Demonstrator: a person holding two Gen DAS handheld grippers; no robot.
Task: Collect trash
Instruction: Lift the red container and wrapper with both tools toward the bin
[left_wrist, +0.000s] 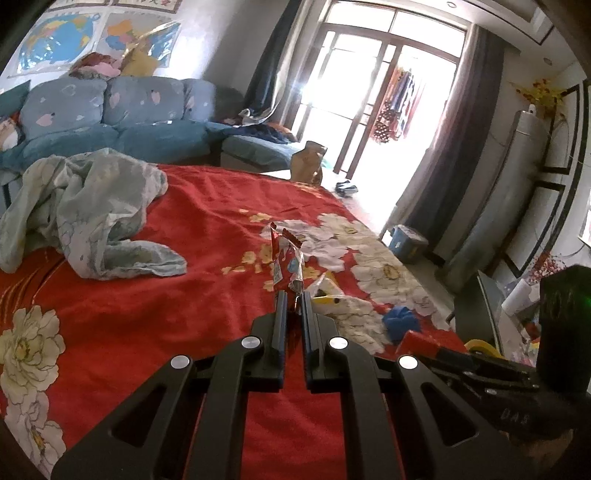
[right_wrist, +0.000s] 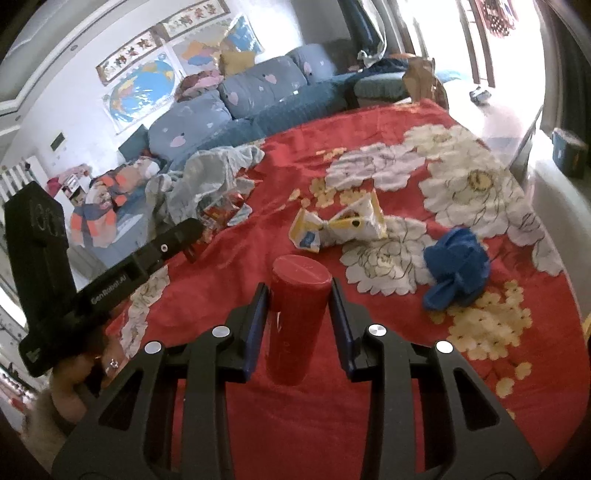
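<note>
Broadly, everything lies on the bed (right_wrist: 258, 266), spread with a red flowered cover that will give under any downward push. Largest of the trash is the red cylindrical tube (right_wrist: 297, 314), held between the fingers of the right hand-held gripper (right_wrist: 298, 291), whose pads press its two sides; it looks rigid and light, probably a smooth-walled snack canister, so a squeeze across the middle of the wall suits it, though the slick surface could slip or turn if tilted. Next comes the crumpled white-and-yellow wrapper (right_wrist: 338, 225), lying on the cover well ahead of the tube; it seems thin, springy and nearly weightless, best pinched at its twisted waist. Just to its right rests a blue cloth ball (right_wrist: 456, 267), soft and easily squashed; whether it counts as trash I cannot tell. Smallest is the red snack wrapper (left_wrist: 286, 264), standing up from the nearly closed left hand-held gripper (left_wrist: 294, 301), which nips its lower end; being limp, slippery film, it likely needs a firm pinch well in from the edge.
</note>
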